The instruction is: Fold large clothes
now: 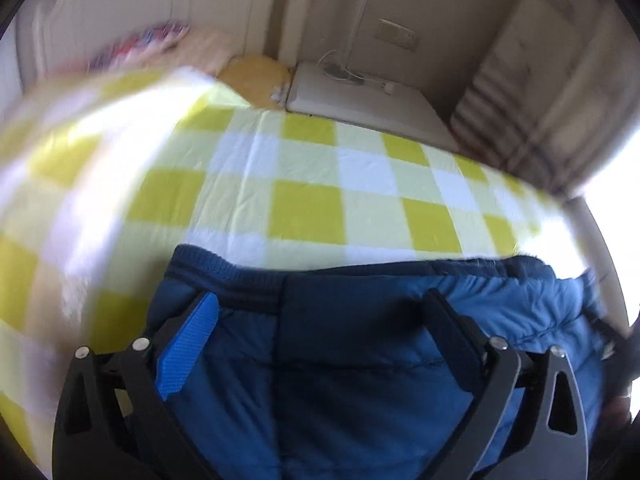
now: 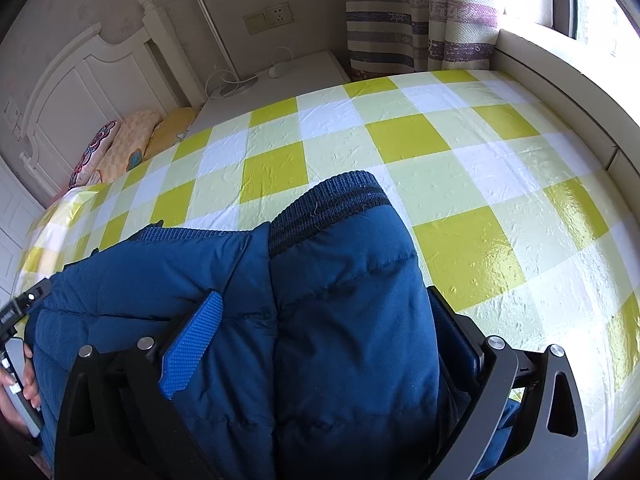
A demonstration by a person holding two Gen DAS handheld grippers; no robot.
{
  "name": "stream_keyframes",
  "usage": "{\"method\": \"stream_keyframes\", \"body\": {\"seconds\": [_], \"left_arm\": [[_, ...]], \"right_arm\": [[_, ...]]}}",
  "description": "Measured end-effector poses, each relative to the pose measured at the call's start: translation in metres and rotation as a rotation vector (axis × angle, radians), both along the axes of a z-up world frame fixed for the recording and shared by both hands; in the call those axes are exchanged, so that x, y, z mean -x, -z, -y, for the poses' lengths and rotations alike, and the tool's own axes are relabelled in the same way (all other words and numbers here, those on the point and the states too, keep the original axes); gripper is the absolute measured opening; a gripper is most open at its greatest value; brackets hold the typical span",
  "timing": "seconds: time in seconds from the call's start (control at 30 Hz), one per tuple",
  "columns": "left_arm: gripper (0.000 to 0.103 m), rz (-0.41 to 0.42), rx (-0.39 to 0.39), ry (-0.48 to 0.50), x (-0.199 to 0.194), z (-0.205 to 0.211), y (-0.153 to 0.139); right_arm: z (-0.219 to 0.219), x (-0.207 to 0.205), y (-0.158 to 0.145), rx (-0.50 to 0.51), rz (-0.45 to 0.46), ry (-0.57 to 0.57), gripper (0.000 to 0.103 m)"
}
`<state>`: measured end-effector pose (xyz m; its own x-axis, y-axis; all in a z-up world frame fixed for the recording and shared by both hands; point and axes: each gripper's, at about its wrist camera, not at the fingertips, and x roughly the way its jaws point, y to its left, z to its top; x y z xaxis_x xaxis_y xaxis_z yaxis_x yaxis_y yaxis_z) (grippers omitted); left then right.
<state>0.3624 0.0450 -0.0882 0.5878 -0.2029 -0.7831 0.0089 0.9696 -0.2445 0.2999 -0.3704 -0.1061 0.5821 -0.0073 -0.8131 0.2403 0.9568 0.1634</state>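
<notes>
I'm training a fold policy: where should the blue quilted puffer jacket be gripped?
Judging by shape, grip the blue quilted puffer jacket at its ribbed knit hem band, coming from the near side: that band is flatter and firmer than the slippery padded panels bulging between each gripper's fingers.

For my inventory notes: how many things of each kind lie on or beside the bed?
Blue padded jacket: 1
Pillows: 3
Bedside cabinet: 1
Desk lamp: 1
Total: 6
</notes>
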Motion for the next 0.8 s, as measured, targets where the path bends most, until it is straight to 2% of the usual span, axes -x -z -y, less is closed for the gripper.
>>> {"method": "stream_keyframes", "body": {"seconds": [0.07, 0.13, 0.2, 0.3, 0.4, 0.47, 0.53, 0.63, 0.77, 0.8], "left_arm": [[0.099, 0.008, -0.023, 0.000, 0.000, 0.004, 0.003], [0.100, 0.016, -0.110, -0.002, 0.000, 0.017, 0.005], [0.100, 0.024, -0.130, -0.007, 0.002, 0.019, 0.004], [0.100, 0.025, -0.095, -0.009, 0.003, 0.010, 0.006], [0.100, 0.026, -0.093, -0.008, 0.002, 0.008, 0.006], [0.100, 0.028, -0.093, -0.007, 0.002, 0.006, 0.007], [0.100, 0.031, -0.082, -0.009, 0.003, 0.003, 0.007], [0.100, 0.036, -0.062, -0.015, 0.002, 0.003, 0.007], [0.100, 0.035, -0.033, -0.020, 0.002, 0.000, 0.008], [0.100, 0.036, -0.028, -0.021, 0.002, -0.001, 0.008]], "right_arm": [[0.000, 0.001, 0.000, 0.004, -0.001, 0.002, 0.095], [-0.001, 0.000, 0.000, 0.013, -0.011, 0.005, 0.096], [-0.002, -0.002, -0.003, 0.033, -0.028, 0.013, 0.096], [-0.030, 0.004, -0.027, 0.200, 0.010, 0.023, 0.096], [-0.085, 0.009, -0.056, 0.262, 0.109, -0.117, 0.096], [-0.133, 0.005, -0.064, 0.268, 0.138, -0.268, 0.096], [-0.168, -0.005, -0.053, 0.246, 0.106, -0.381, 0.096], [-0.197, -0.026, -0.005, 0.316, -0.049, -0.450, 0.099], [-0.179, -0.023, -0.015, 0.255, -0.019, -0.437, 0.097], [-0.173, -0.021, -0.019, 0.268, -0.009, -0.411, 0.097]]}}
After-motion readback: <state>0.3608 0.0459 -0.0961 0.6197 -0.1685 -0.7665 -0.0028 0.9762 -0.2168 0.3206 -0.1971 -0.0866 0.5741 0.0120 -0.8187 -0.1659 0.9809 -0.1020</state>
